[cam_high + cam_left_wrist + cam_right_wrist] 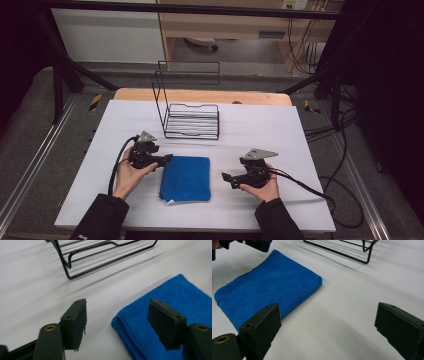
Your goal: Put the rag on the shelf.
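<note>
Clearly the left gripper (162, 160) is working at the top-left corner of the folded blue cloth (186, 177), which lies flat on the white table (260, 125) in front of the wire rack (192, 120). Its fingers (75, 320) stand apart astride that corner, not yet pinching. Better to slide one finger under the fold before closing; the right gripper (227, 178), fingers spread and empty, waits beside the cloth's right edge.

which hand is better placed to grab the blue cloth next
Left, probably. The left gripper is at the blue cloth's near corner, jaws open astride its folded edge. The right gripper sits open on bare table, apart from the cloth.
</note>
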